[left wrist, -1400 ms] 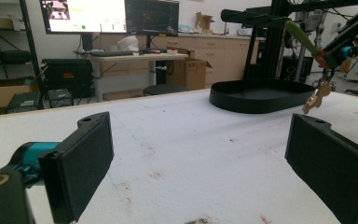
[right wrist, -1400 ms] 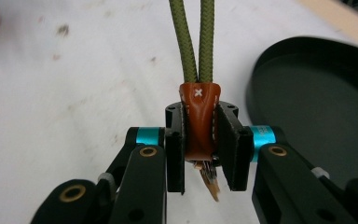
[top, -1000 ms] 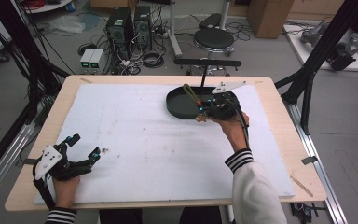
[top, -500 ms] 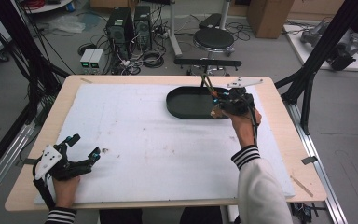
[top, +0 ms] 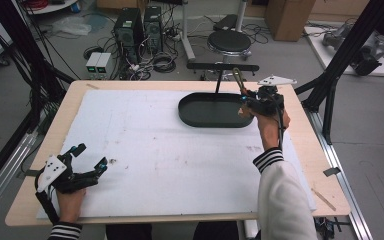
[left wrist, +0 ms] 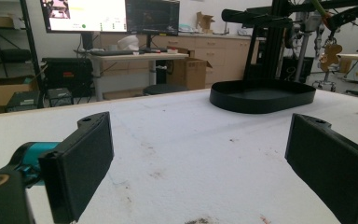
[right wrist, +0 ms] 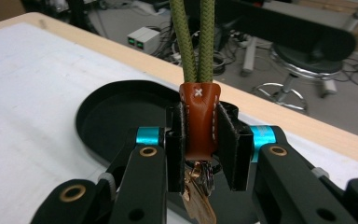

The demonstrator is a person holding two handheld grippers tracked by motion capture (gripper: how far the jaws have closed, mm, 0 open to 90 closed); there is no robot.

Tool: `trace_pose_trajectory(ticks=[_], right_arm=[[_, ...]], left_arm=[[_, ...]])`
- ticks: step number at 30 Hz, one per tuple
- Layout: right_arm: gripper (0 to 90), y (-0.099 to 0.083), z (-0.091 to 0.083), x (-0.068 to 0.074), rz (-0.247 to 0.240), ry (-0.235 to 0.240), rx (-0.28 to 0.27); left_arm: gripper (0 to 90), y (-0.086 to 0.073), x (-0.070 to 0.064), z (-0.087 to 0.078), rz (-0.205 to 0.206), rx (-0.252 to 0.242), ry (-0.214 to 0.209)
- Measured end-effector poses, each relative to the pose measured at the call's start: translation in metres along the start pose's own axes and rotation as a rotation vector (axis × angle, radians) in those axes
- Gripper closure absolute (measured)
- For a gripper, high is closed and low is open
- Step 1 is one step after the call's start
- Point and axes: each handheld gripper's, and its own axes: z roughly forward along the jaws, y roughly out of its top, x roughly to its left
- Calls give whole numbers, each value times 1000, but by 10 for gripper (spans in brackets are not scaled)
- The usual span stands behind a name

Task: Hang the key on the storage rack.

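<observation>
Keychain's brown leather tab (right wrist: 198, 122) sits pinched between the black jaws of the right gripper (right wrist: 200, 149), with what look like keys (right wrist: 200, 196) hanging below, blurred. Twin olive cords (right wrist: 196, 42) rise straight up from the tab. Just beyond and beneath the jaws lies the black oval tray (right wrist: 116, 107) on the white mat (top: 145, 145); past it stands a stool (right wrist: 303, 60). Well apart, the left gripper (top: 82, 167) rests near the table's front edge, its jaws spread wide and empty.
</observation>
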Motion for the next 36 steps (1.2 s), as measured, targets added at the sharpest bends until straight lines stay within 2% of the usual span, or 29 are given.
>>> trace_pose_trajectory(ticks=[10, 17, 24, 36], right_arm=[[741, -5, 0, -24, 58, -81, -19], [741, -9, 8, -33, 86, -125, -27], [740, -14, 18, -39, 121, -147, -28], [740, -19, 29, -46, 149, -171, -24]], left_arm=[[82, 0, 0, 1, -1, 3, 1], [82, 0, -1, 1, 4, 2, 0], [82, 0, -1, 0, 9, 3, -1], [82, 0, -1, 0, 10, 4, 1]])
